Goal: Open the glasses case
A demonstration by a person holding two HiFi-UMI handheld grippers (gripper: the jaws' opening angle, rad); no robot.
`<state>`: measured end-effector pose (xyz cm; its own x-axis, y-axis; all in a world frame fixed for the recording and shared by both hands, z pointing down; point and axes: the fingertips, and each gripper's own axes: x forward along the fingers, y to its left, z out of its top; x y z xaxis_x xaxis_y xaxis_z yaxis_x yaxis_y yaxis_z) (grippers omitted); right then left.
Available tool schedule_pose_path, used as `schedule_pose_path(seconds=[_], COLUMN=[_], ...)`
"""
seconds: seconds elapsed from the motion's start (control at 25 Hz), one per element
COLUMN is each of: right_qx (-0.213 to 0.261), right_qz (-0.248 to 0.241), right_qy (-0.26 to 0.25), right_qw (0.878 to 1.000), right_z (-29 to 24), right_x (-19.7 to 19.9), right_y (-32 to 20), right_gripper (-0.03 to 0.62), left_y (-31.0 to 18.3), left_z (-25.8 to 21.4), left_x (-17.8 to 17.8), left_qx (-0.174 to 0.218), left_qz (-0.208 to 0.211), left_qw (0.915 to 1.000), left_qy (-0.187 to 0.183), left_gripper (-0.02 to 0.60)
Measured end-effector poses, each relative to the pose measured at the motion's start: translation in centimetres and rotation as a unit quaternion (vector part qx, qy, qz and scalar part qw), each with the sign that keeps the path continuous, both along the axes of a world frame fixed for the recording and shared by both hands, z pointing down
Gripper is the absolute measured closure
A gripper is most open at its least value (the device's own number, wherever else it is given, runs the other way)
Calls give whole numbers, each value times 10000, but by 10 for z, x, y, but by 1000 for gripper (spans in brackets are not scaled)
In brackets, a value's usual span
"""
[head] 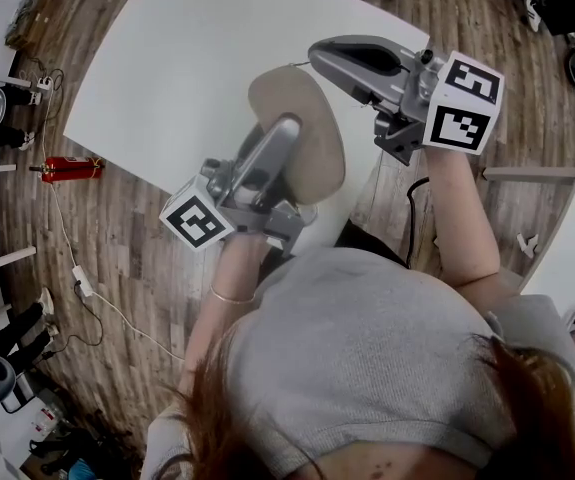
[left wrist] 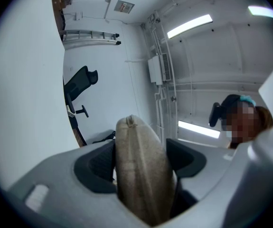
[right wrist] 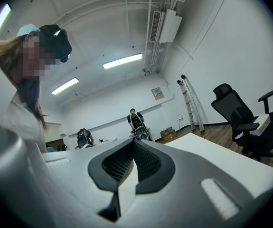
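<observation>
Above the white bench, in the head view, the left hand-held gripper holds one beige glasses case up in the air, off the surface. The right hand-held gripper sits near the case's far end, apart from it as far as this view shows, with nothing in it. By my reading the opening has not begun: the case looks closed, with no lid lifted and no gap showing. What is done is the pick-up and the steady hold; what is left is to find the edge of the lid and part it.

From the left gripper view, the case stands on edge between the two dark pads, which clamp its sides. A seam runs up its narrow face to a small tab at the top, and that seam is shut.

From the right gripper view, the jaws are pressed together with nothing between them, and the case does not show at all.

Counted: one glasses case, two hand-held grippers, one bench under them.
</observation>
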<state>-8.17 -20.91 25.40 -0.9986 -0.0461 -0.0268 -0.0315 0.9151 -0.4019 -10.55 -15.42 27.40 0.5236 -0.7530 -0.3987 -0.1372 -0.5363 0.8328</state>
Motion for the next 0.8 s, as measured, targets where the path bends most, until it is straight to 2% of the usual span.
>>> schedule_pose_path(seconds=[0.64, 0.8], right_qx=[199, 355], right_qz=[41, 84], right_qy=[66, 31], right_qw=[9998, 9993], right_z=[-2, -3], right_x=[1, 19], right_y=[2, 10], right_gripper=[591, 591], left_y=[-4, 2], left_z=[0, -2], left_x=[-9, 7], left_qx=[-106, -59], left_qz=[-36, 49], left_qw=[9999, 9999], left_qy=[82, 155], left_gripper=[256, 256])
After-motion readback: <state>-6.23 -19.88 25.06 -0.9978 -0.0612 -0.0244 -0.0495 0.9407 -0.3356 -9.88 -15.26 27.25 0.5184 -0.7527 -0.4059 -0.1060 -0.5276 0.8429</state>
